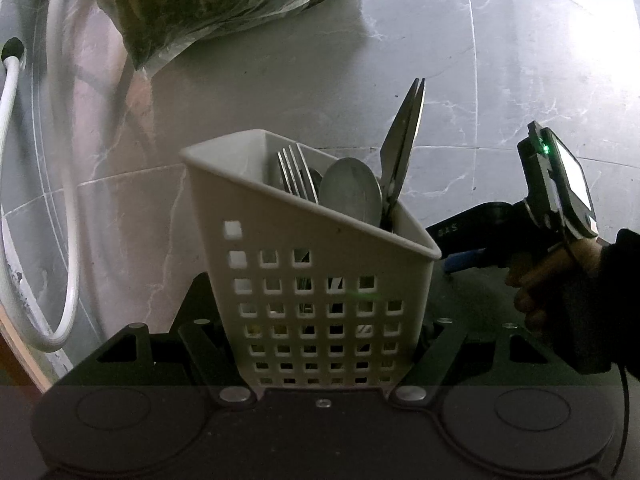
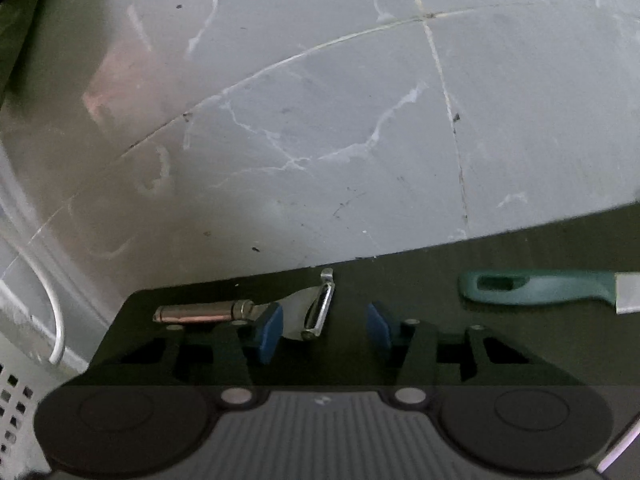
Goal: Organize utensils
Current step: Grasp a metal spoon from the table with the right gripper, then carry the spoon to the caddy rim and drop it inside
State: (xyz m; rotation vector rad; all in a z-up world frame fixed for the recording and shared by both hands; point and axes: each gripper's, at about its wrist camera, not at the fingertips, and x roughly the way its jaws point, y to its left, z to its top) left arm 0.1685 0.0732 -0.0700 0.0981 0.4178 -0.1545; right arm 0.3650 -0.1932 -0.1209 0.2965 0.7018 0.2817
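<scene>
In the left wrist view a white perforated utensil basket (image 1: 316,304) sits between my left gripper's arms, which close on its sides. It holds forks (image 1: 296,176), a spoon (image 1: 352,192) and scissors (image 1: 404,148) standing blades up. My right gripper (image 1: 464,256) shows at the right, held by a hand. In the right wrist view my right gripper (image 2: 324,330) is open, its blue pads (image 2: 268,332) either side of a metal peeler (image 2: 248,312) lying on the dark mat (image 2: 520,248). A green-handled knife (image 2: 540,288) lies to the right.
A grey marble-tiled wall (image 1: 440,60) is behind. A plastic bag of greens (image 1: 208,0) lies at the top left, and a white hose (image 1: 60,160) runs down the left side. The basket's corner (image 2: 12,400) shows at the lower left of the right wrist view.
</scene>
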